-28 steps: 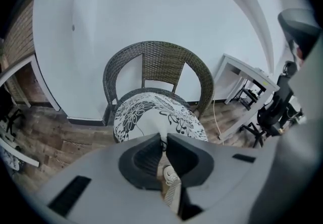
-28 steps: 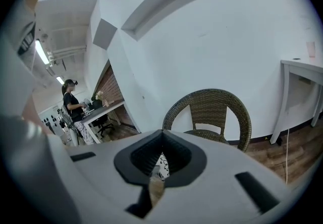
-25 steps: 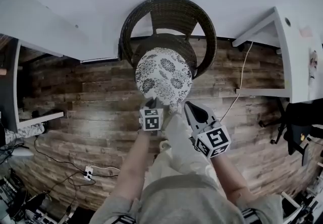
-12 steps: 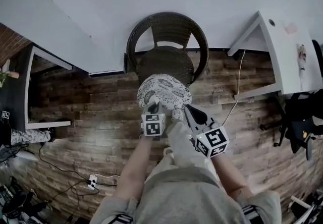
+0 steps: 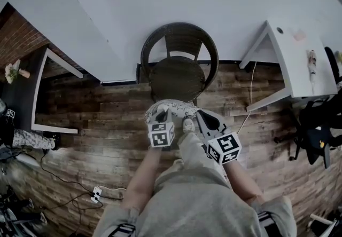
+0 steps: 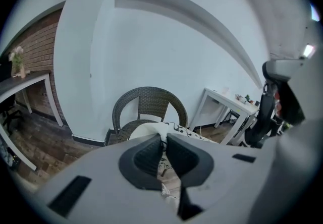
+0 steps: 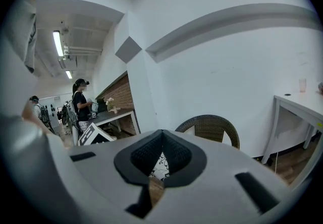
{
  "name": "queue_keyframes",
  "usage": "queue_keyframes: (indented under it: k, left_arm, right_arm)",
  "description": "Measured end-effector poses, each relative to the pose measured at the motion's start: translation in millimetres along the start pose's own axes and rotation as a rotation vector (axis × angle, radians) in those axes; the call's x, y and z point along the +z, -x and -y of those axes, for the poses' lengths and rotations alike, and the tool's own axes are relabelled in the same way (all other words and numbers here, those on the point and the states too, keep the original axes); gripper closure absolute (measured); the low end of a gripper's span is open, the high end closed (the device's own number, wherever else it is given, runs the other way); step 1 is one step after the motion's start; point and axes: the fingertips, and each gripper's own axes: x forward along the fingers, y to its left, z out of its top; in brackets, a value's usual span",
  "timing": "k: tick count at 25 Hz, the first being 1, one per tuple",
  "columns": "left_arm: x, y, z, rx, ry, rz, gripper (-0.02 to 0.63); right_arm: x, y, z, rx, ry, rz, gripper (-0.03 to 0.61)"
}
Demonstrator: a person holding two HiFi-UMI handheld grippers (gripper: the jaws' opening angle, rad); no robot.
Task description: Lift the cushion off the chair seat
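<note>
The round white cushion with a dark floral print [image 5: 172, 108] hangs in the air in front of the dark wicker chair [image 5: 179, 65], clear of its bare seat. My left gripper [image 5: 162, 118] is shut on the cushion's near left edge, and my right gripper [image 5: 203, 118] is shut on its near right edge. In the left gripper view the cushion [image 6: 175, 129] sticks out beyond the closed left gripper [image 6: 164, 142], with the chair [image 6: 146, 103] behind it. In the right gripper view printed fabric [image 7: 160, 165] shows in the right gripper [image 7: 162, 141], with the chair [image 7: 212, 125] beyond.
A white desk [image 5: 291, 54] stands right of the chair, with a cable [image 5: 252, 89] hanging off it. A dark table with flowers [image 5: 21, 87] is at the left. A power strip [image 5: 96, 194] lies on the wood floor. A black office chair [image 5: 315, 129] is far right. People [image 7: 81, 100] stand in the background.
Both grippers have risen and drawn back toward the person with the cushion. It has come off the seat, which now shows bare wicker.
</note>
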Motion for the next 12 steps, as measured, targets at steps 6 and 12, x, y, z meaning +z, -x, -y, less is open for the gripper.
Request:
queue_keyframes:
  k: [6,12]
  left_arm:
    - [19.0,51.3,5.9,-0.011,0.029,0.097,0.592]
    - [28.0,100.5,12.6,-0.021,0.042,0.158,0.592]
  right_arm:
    - [4.3,25.2,-19.8,-0.006,0.021,0.023,0.575]
    - [7.3,47.3,-33.6,-0.02,0.045,0.049,0.577]
